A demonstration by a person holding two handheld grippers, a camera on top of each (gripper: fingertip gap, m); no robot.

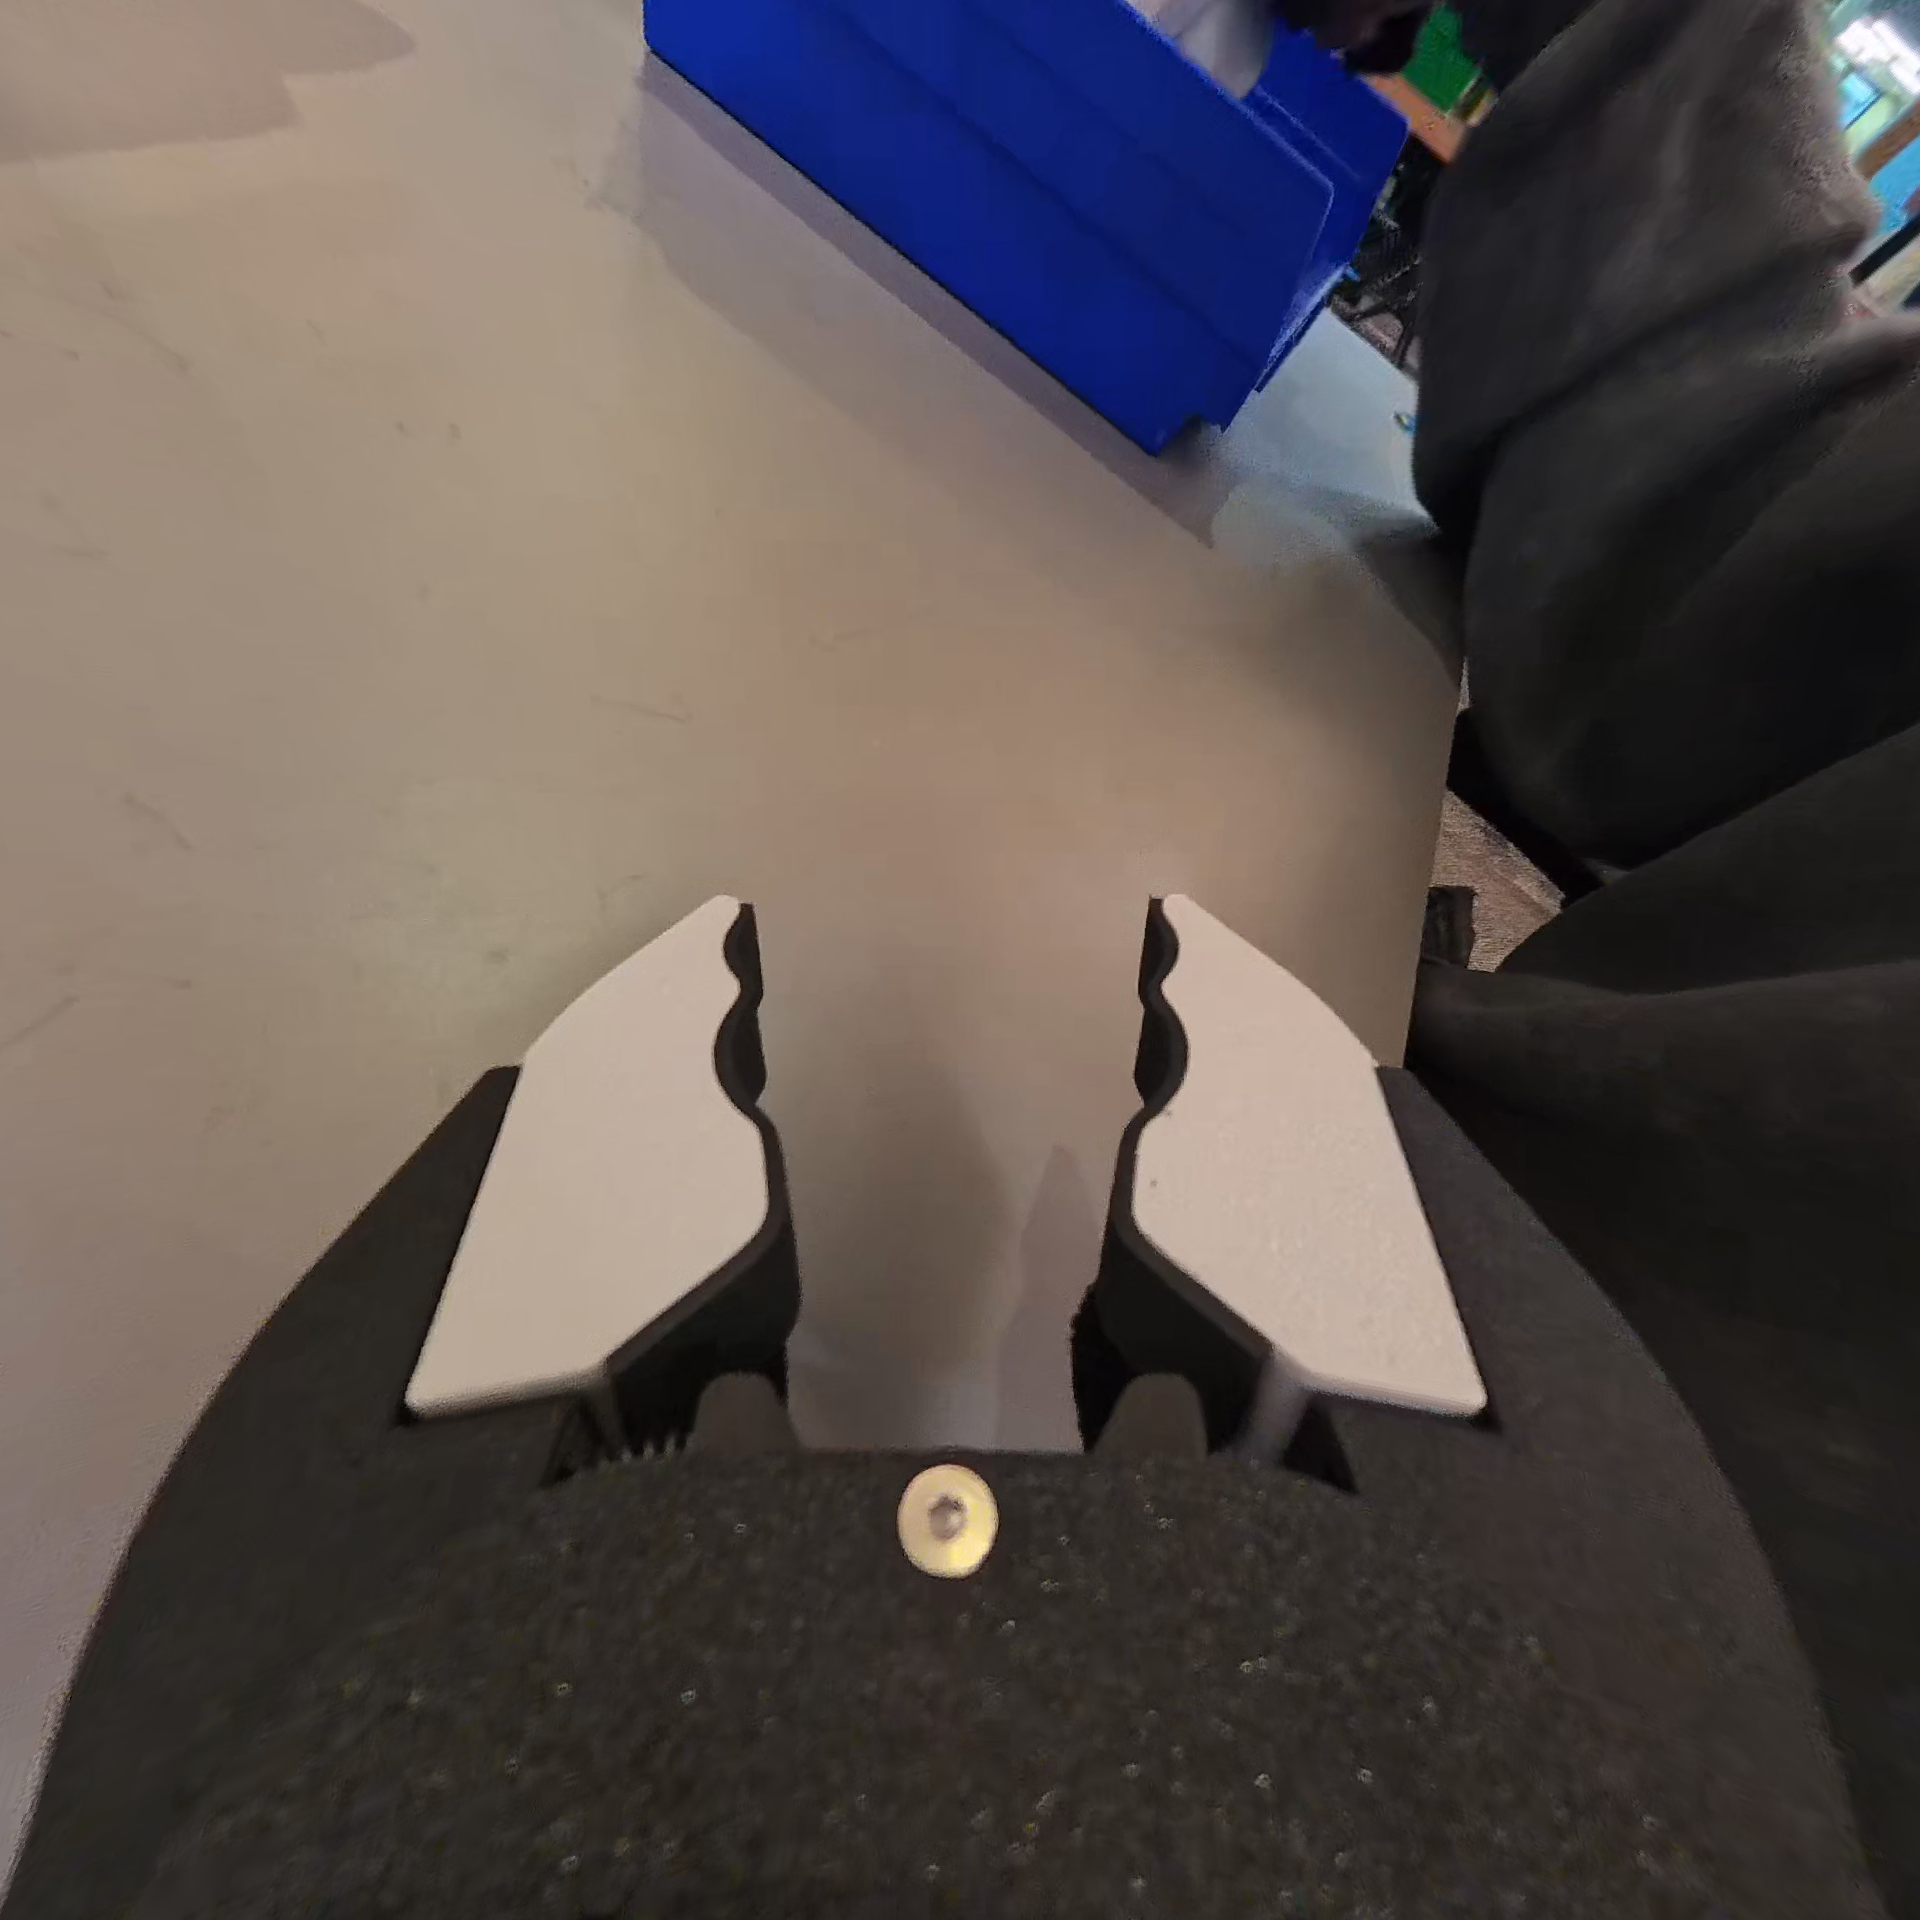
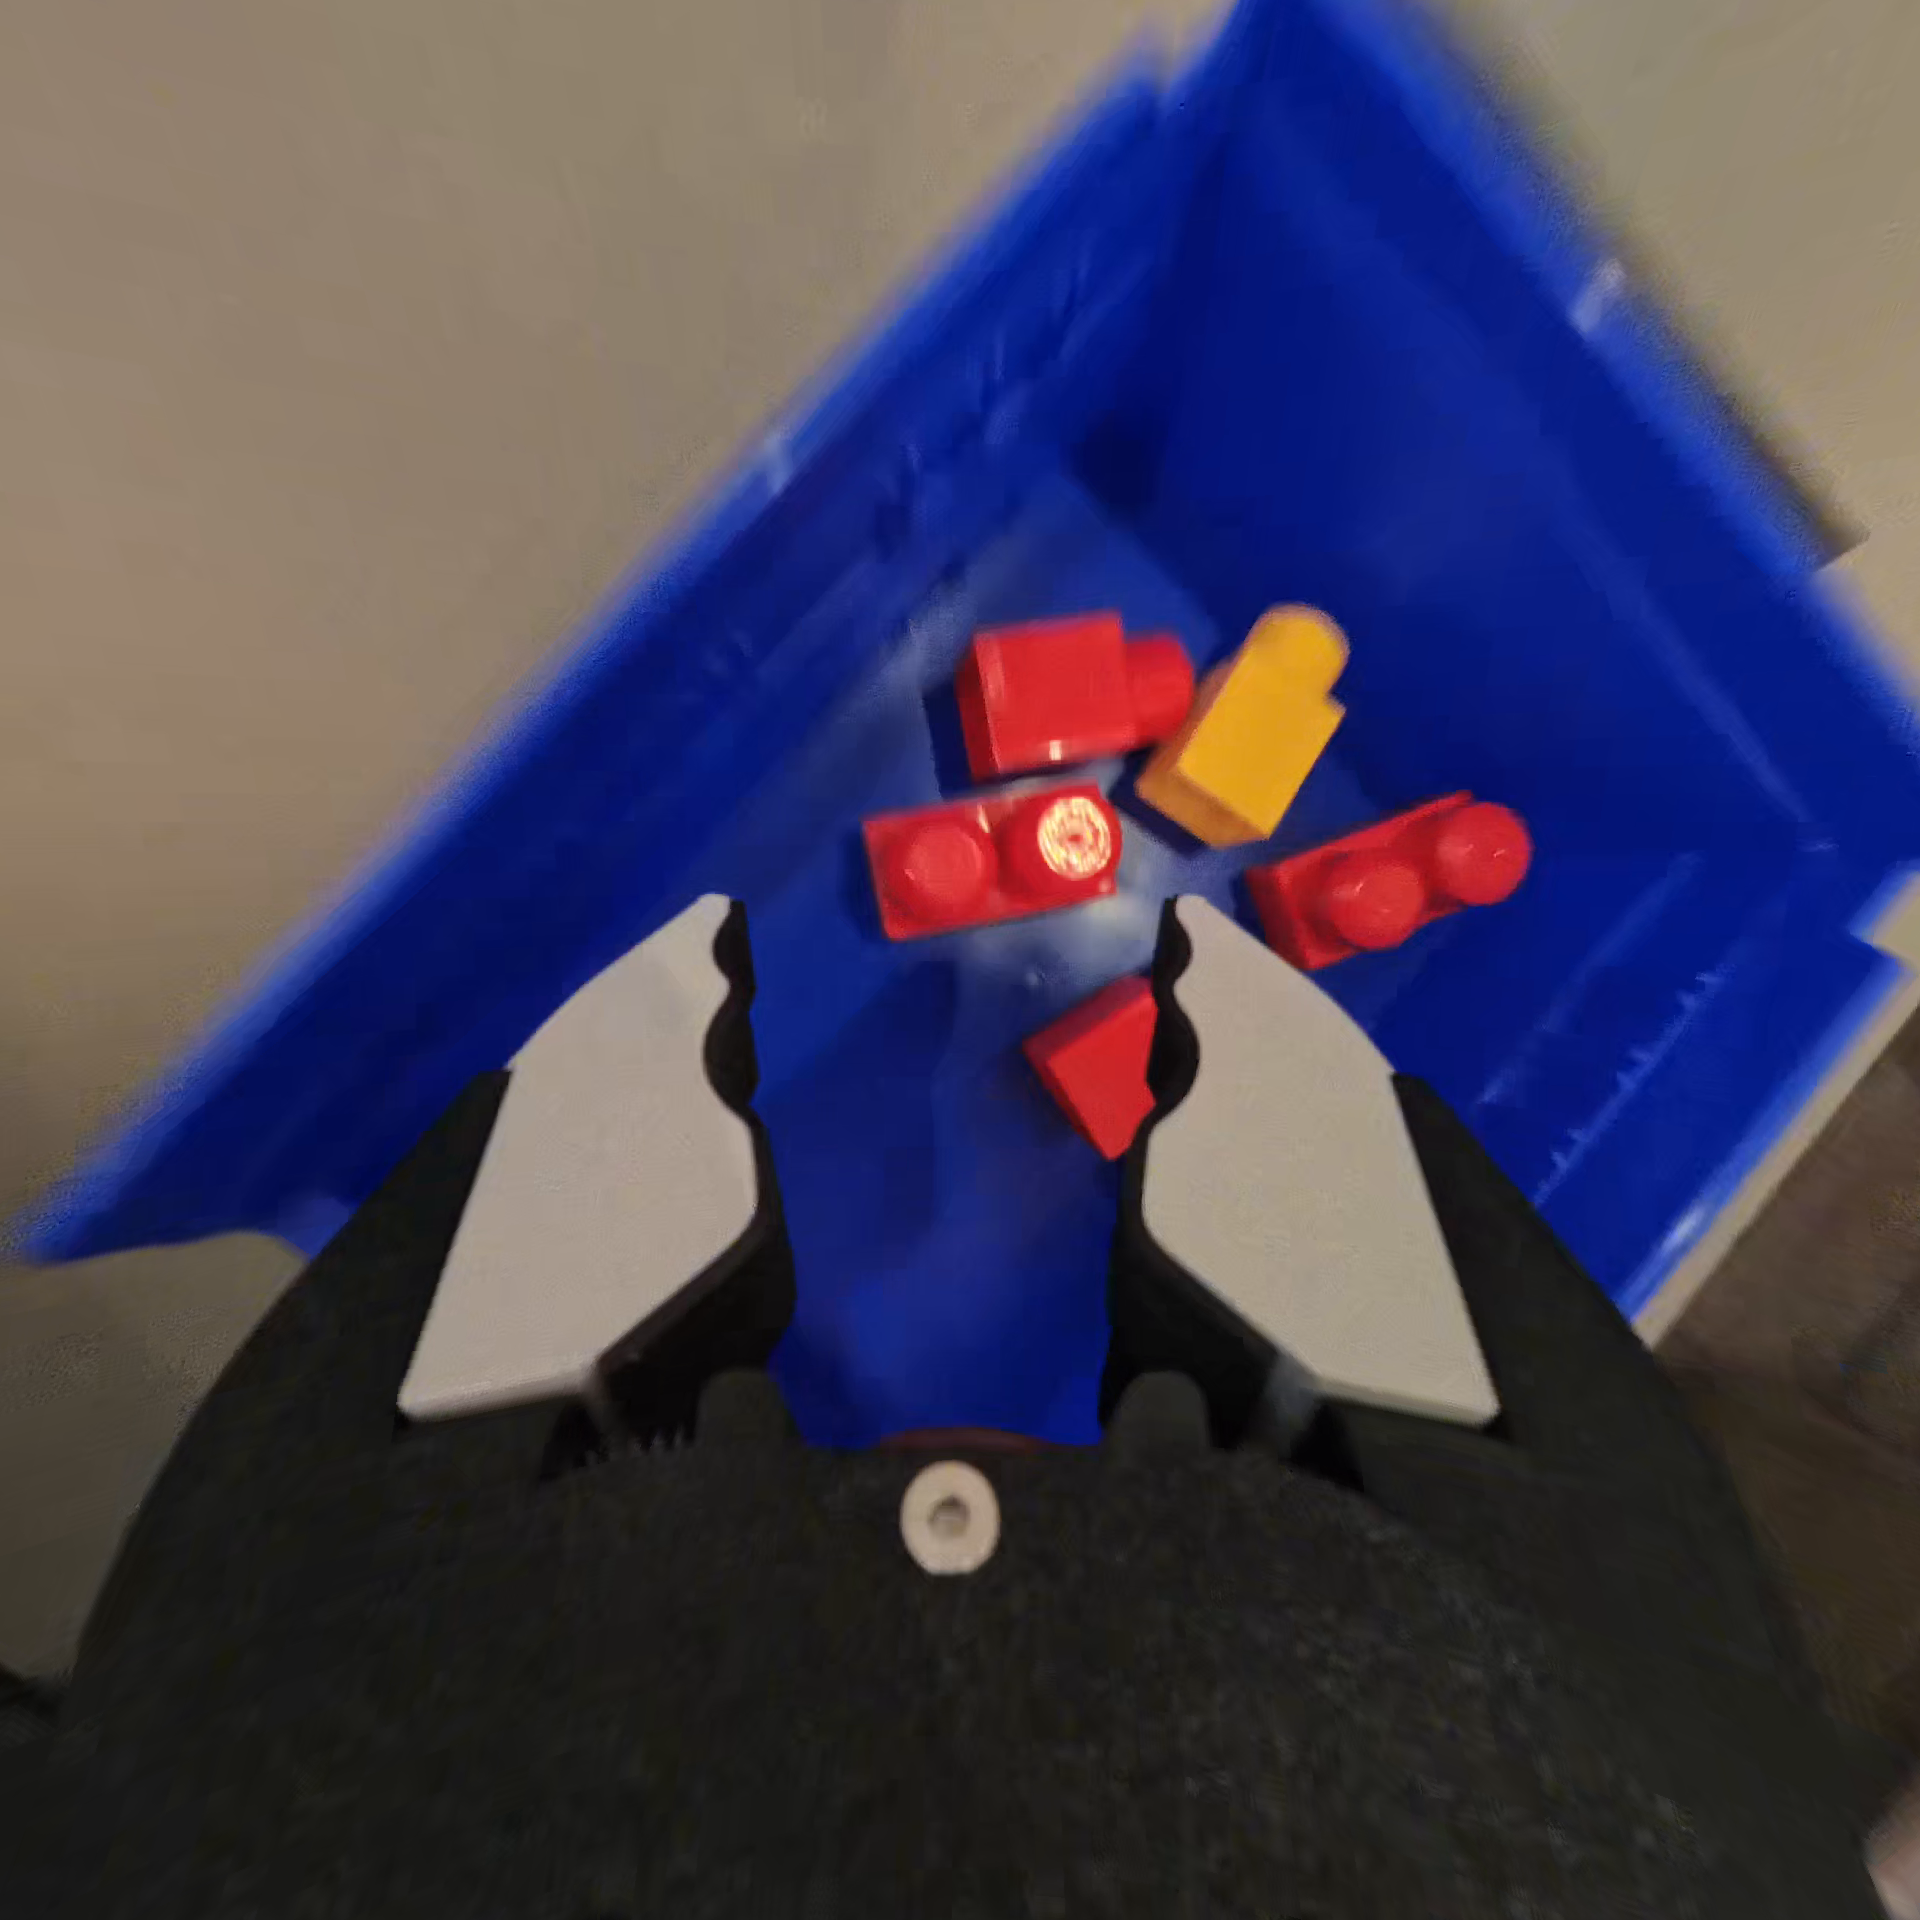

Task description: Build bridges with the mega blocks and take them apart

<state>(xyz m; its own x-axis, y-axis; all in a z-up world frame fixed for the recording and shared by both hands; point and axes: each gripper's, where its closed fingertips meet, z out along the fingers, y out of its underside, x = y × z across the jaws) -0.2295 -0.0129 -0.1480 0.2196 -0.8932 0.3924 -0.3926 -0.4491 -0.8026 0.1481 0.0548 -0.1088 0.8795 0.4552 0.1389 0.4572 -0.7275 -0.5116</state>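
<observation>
- Mega blocks [image 2: 992, 868] lie in the blue bin [image 2: 623, 883] ahead of the right gripper [image 2: 956, 914], whose jaws are wide and empty.
- Likely light, rigid, smooth plastic: grip the flat sides.
- Left gripper [image 1: 948, 914]: wide, empty.

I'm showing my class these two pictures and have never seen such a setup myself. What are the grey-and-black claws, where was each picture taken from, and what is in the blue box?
Each claw is a two-finger gripper that a person holds, one in each hand. A camera on each looks forward along its fingers, so each picture shows that gripper from behind.

In the left wrist view, the left gripper is open and empty over a bare grey table. A blue bin stands farther off, and dark clothing fills the right side.

In the right wrist view, which is blurred, the right gripper is open over the same kind of blue bin. It holds nothing. Inside lie loose blocks: four red blocks and one yellow block. One red one sits partly behind a finger.
</observation>
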